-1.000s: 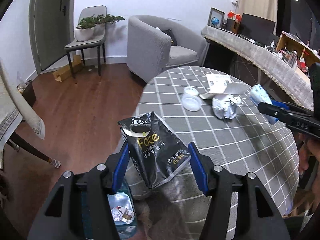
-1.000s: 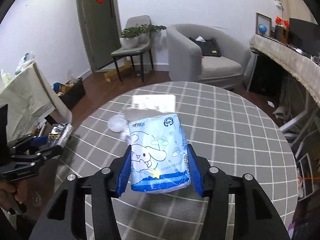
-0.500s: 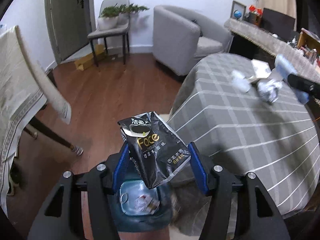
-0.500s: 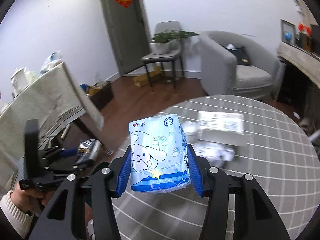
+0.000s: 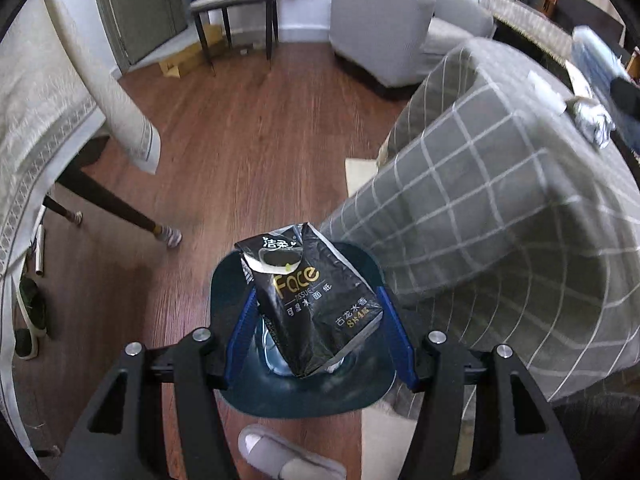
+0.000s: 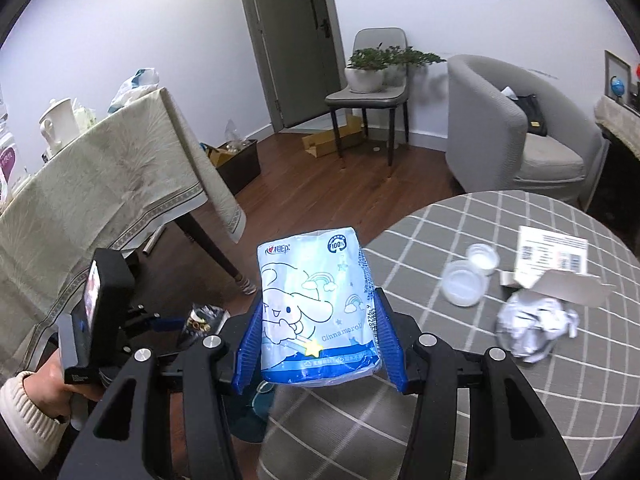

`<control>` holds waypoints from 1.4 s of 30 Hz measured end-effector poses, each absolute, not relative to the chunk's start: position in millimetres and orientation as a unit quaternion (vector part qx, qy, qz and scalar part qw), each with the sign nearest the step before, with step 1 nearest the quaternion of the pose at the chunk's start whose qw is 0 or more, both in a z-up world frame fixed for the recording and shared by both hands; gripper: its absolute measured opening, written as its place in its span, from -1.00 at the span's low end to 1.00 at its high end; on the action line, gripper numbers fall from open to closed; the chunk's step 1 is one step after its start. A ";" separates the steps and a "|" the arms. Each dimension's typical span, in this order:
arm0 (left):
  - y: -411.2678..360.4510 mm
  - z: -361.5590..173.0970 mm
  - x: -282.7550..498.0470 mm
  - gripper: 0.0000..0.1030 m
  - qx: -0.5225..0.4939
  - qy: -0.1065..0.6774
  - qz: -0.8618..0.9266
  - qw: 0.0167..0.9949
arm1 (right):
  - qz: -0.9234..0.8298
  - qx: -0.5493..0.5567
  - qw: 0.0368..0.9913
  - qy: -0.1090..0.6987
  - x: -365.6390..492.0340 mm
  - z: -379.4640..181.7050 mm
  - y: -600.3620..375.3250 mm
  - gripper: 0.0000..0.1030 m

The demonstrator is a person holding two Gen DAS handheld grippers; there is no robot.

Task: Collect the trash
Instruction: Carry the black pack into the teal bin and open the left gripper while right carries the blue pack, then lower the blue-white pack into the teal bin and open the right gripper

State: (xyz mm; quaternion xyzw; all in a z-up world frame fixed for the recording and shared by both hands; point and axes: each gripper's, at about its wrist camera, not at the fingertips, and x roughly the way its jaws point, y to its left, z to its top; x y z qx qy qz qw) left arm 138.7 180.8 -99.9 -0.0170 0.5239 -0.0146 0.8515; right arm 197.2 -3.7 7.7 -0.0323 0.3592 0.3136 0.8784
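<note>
My left gripper [image 5: 316, 320] is shut on a black tissue pack [image 5: 308, 296] and holds it right above the dark teal trash bin [image 5: 360, 392] on the floor beside the table. My right gripper [image 6: 318, 332] is shut on a light blue cartoon tissue pack [image 6: 316, 312] above the table's left edge. The left gripper also shows in the right wrist view [image 6: 176, 322], low at the left. On the checked tablecloth [image 6: 520, 380] lie a crumpled foil wad [image 6: 532, 328], two small clear plastic cups [image 6: 466, 282] and an opened white paper box [image 6: 556, 272].
A second table with a beige cloth [image 6: 100, 200] stands at the left, its leg [image 5: 112, 204] near the bin. A grey slipper [image 5: 288, 460] lies by the bin. A grey armchair [image 6: 504, 128] and a chair with a plant [image 6: 372, 92] stand at the back.
My left gripper has swung off the table and down until the black pack hangs over the bin. My right gripper has turned left with the blue pack, towards the table's edge.
</note>
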 end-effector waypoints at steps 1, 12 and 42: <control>182.0 -101.8 137.6 0.21 -0.016 0.528 -0.016 0.849 | 0.316 -0.031 0.877 0.360 197.3 7.0 -0.3 0.02; 203.7 -115.5 123.3 0.44 -0.007 0.553 -0.020 0.833 | 0.348 -0.038 0.858 0.375 195.5 -6.6 56.9 0.02; 279.3 -23.7 76.7 -0.14 -0.085 0.376 0.021 0.923 | 0.373 -0.109 0.797 0.463 186.1 -96.0 163.7 0.02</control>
